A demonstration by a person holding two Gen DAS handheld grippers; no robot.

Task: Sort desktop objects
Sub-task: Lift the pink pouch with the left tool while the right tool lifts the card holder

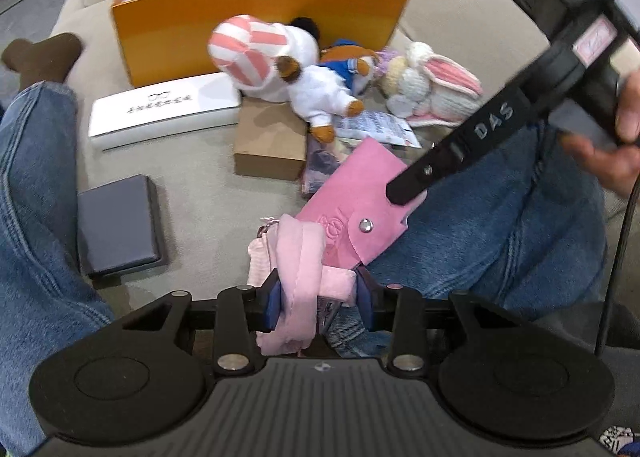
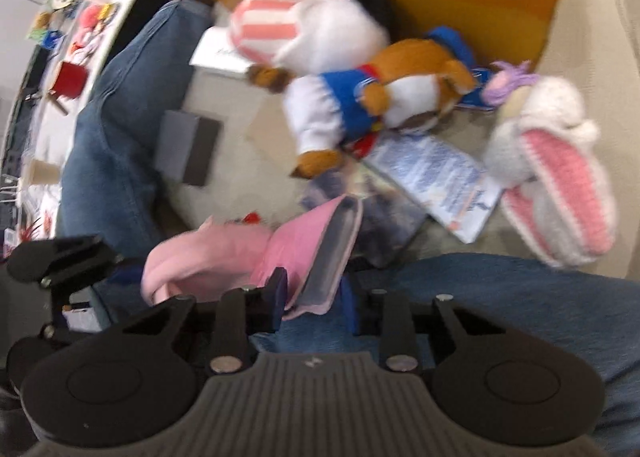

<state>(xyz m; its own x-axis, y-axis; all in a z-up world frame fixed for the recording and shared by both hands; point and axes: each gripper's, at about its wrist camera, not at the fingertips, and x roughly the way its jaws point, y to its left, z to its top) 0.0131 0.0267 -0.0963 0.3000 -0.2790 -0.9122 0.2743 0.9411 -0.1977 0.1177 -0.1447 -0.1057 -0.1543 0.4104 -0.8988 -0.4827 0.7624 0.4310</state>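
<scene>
A pink case (image 1: 356, 201) is hanging over the person's denim lap, the left gripper (image 1: 320, 293) pinching its pale cloth (image 1: 300, 257) while the right gripper (image 2: 316, 293) is clamping the flap, apparently to tuck it in, the orange box (image 1: 256, 17) waiting at twelve o'clock.

Blue-jeaned legs (image 1: 36, 217) and a brown-socked foot (image 1: 40, 57) rest on the beige cushion (image 1: 200, 185).

Blue denim jeans (image 1: 36, 193) with visible seams are worn. Black grippers (image 1: 320, 293) are fitted with blue pads, silver screws, ribbed grey housing.
</scene>
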